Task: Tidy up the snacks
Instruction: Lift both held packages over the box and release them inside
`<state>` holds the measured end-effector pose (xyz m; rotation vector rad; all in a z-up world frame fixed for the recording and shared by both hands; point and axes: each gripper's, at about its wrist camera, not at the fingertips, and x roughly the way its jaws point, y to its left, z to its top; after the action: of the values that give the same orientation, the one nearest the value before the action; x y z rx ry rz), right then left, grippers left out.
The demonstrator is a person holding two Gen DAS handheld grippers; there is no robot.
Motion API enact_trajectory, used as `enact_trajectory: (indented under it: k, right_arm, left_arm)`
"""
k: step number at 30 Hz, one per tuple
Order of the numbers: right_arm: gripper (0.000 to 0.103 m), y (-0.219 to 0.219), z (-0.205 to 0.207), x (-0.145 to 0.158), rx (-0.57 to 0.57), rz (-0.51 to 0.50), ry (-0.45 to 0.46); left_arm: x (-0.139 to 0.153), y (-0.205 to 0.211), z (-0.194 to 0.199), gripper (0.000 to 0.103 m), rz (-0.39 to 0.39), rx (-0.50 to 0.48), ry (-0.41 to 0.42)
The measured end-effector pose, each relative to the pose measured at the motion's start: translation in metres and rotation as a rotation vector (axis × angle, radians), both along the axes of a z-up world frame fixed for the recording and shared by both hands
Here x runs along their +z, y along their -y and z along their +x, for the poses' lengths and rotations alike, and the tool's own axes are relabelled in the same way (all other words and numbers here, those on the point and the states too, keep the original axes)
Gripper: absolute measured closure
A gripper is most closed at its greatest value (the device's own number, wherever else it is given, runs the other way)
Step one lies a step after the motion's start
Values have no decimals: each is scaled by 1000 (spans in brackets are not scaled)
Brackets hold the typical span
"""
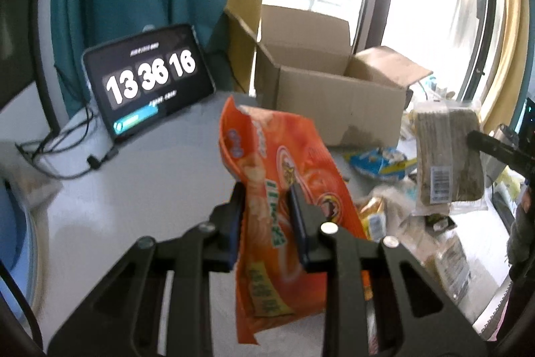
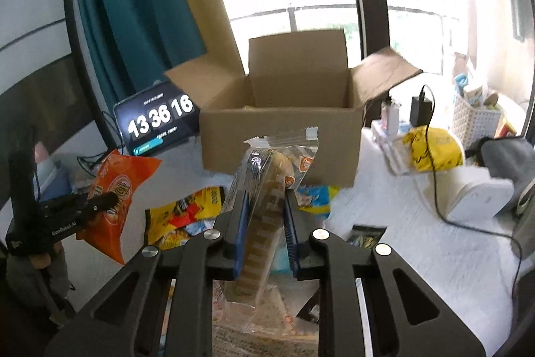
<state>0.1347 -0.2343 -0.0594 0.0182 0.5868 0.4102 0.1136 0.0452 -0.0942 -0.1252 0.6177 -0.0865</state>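
Observation:
My left gripper (image 1: 267, 189) is shut on an orange snack bag (image 1: 284, 156), which hangs lifted above the white table; the same orange snack bag (image 2: 117, 186) shows at the left of the right wrist view, with the left gripper (image 2: 107, 199) clamped on it. My right gripper (image 2: 265, 193) is shut on a clear packet of stacked brown crackers (image 2: 267, 189), also held up off the table. That cracker packet (image 1: 448, 153) appears at the right of the left wrist view. An open cardboard box (image 2: 281, 136) stands just behind both packets, its flaps raised; the box (image 1: 334, 99) is also seen behind the orange bag.
Loose snacks lie on the table (image 2: 418, 240): a yellow bag (image 2: 184, 216) and a blue-and-yellow packet (image 1: 381, 161). A tablet showing a clock (image 1: 150, 79) leans at the back left with cables. A white device (image 2: 478, 193), a white basket (image 2: 474, 119) and a yellow bag (image 2: 431, 149) sit at the right.

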Motion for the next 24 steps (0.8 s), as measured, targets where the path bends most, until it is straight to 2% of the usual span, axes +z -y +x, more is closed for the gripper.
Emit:
enact_trajectory:
  k: [12,24]
  right_arm:
    - [81,23,24,22,-45,4,70]
    - [81,26,51,46,-38,-30,158]
  left_arm:
    - [44,19,24,76,36,-31,128]
    - [79,23,54,76,75,-59,227]
